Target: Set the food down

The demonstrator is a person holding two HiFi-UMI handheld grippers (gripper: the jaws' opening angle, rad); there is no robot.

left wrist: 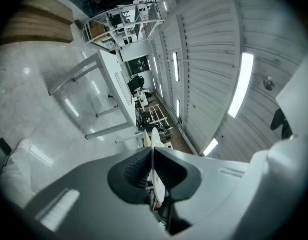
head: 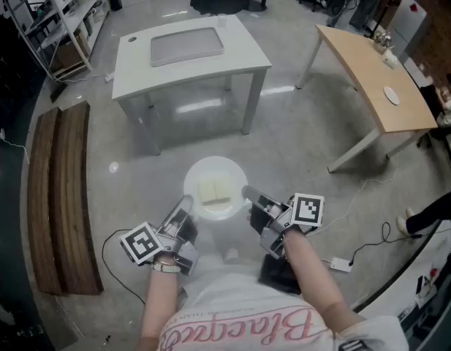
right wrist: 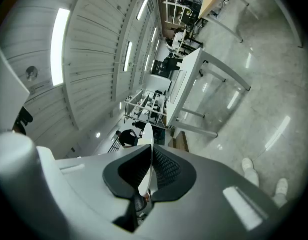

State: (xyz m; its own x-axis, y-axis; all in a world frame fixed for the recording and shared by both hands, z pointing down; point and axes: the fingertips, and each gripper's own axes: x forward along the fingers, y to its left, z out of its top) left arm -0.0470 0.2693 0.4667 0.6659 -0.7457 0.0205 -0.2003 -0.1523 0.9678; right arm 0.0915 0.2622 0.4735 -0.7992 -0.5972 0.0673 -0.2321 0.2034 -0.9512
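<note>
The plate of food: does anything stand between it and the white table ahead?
Nothing visible does. Only floor lies between the plate and the white table. The left gripper and the right gripper clamp the plate's rim. A grey mat lies on the table.

A plate (head: 215, 168) with the food (head: 215, 191) on it is gripped at its left rim by the left gripper (head: 184, 202) and at its right rim by the right gripper (head: 248, 192). A table (head: 137, 75) bearing a tray (head: 186, 45) is placed ahead of the plate. A second table (head: 364, 72) is set to the right and a bench (head: 61, 196) is laid on the floor to the left.
</note>
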